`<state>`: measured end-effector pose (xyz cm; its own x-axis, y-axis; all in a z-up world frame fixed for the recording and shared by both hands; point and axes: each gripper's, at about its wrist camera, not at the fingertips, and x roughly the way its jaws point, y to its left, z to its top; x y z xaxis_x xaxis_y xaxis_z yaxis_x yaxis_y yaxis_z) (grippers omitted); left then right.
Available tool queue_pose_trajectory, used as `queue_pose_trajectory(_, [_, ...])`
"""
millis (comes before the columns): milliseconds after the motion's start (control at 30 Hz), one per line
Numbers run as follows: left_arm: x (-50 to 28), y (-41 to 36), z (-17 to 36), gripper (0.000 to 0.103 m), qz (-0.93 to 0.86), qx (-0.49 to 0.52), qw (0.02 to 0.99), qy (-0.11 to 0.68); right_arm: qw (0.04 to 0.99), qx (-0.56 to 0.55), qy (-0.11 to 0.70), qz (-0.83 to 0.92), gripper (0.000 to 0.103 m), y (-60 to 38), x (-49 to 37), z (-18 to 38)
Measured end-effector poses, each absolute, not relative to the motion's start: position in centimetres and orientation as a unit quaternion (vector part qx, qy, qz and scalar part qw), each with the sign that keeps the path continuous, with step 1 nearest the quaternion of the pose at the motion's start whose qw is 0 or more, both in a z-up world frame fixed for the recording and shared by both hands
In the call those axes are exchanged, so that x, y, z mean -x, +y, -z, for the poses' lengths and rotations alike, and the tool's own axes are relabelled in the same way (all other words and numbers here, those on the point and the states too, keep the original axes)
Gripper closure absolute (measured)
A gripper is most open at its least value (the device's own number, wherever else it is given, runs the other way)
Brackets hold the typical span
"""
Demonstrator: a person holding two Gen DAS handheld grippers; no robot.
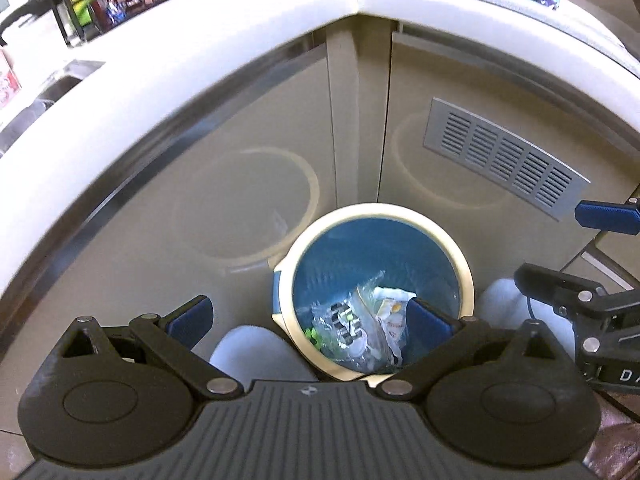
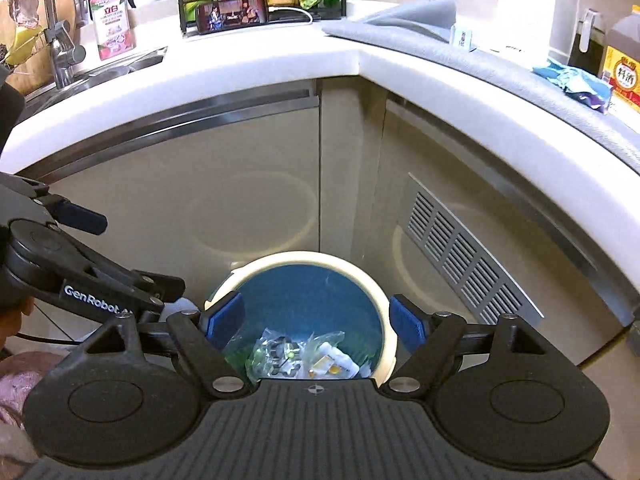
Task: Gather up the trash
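beige corner cabinets back the blue bin [image 2: 308,312] on the floor, wrappers [image 2: 304,360] lying inside. both the left gripper [image 1: 310,316] and right gripper [image 2: 318,318] hang released and empty above it; remaining trash [image 2: 576,80] sits far right on the counter [image 2: 256,76], nearer the right gripper.

The left claw [image 1: 310,320] is pointing steeply downward with its blue-padded fingers [image 1: 190,318] standing wide apart and nothing gripped between them. The right claw [image 2: 318,318] is pointing downward at a shallower angle, its blue pads [image 2: 406,322] likewise spread, clamping nothing. The two claws are hanging side by side, each one appearing at the edge of the other's wrist view.
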<state>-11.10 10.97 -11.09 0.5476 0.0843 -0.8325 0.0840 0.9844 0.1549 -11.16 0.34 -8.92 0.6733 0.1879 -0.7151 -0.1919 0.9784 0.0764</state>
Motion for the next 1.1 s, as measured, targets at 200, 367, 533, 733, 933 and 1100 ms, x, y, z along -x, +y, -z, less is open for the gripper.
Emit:
queue_pose_trajectory(200, [11.35,10.68,10.79,0.0,-0.001,-0.098,0.879,0.467,0.916,0.004,0.388,-0.106,0.021,0.35,11.4,8.71])
queue_pose_trajectory(367, [11.48,10.67,10.6,0.0,-0.002,-0.099,0.88,0.465,0.916,0.006,0.388,-0.106,0.021,0.38,11.39,8.74])
queue_pose_trajectory(533, [11.55,10.63,10.64,0.0,0.0,-0.102,0.88,0.464,0.916,0.005,0.388,-0.104,0.021,0.38,11.43,8.85])
queue_pose_trajectory(733, [11.51,10.68,10.67,0.0,-0.001,-0.102,0.88,0.465,0.914,0.003,0.391,-0.104,0.02,0.34,11.41,9.0])
queue_pose_trajectory(933, [11.53,10.66,10.71,0.0,0.0,-0.102,0.879,0.465,0.913,0.003,0.393,-0.104,0.019,0.32,11.34,9.11])
queue_pose_trajectory(1100, [11.51,10.71,10.92,0.0,0.0,-0.102,0.878,0.468,0.911,0.002,0.398,-0.105,0.019,0.38,11.18,9.33])
